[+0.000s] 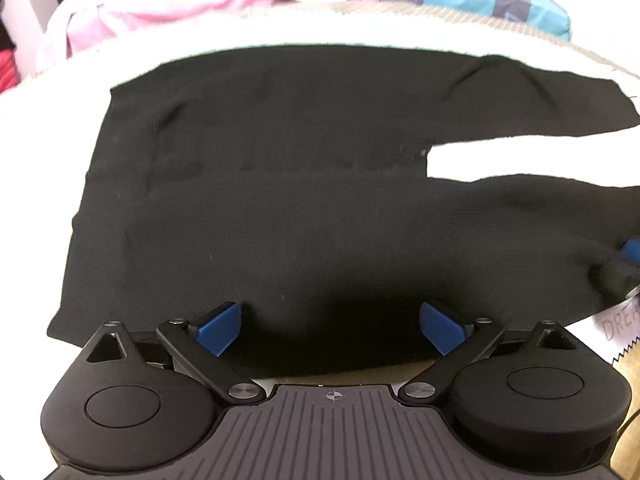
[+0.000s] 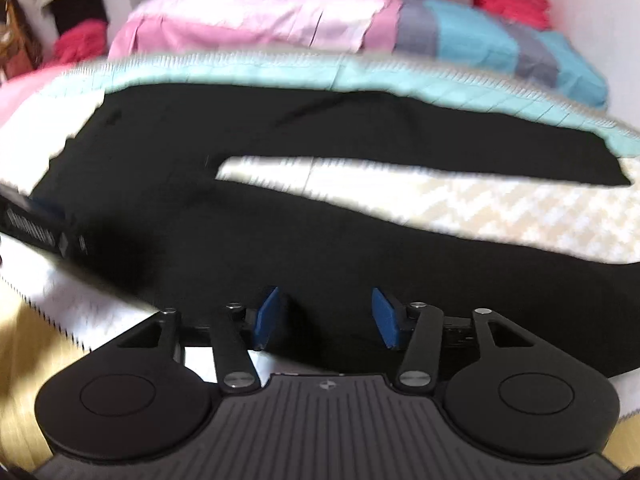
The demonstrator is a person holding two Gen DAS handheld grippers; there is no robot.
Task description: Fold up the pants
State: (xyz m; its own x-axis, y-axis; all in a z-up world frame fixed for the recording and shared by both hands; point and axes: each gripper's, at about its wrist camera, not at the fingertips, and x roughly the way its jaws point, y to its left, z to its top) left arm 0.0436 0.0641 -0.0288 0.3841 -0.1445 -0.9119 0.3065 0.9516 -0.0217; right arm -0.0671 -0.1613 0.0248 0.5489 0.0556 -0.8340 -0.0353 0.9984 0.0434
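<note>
Pants (image 1: 280,184) lie flat, unfolded; left claw (image 1: 331,326) and right claw (image 2: 325,316), both apart at the near edge, must next pinch it.

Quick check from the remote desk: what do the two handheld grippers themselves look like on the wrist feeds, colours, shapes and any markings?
Both match. The left gripper and right gripper have blue flat finger pads on black linkage arms with silver pivot screws, two round black housings, and a ribbed dark grey body bearing a small crosshair mark. No cables or sleeves show.
</note>
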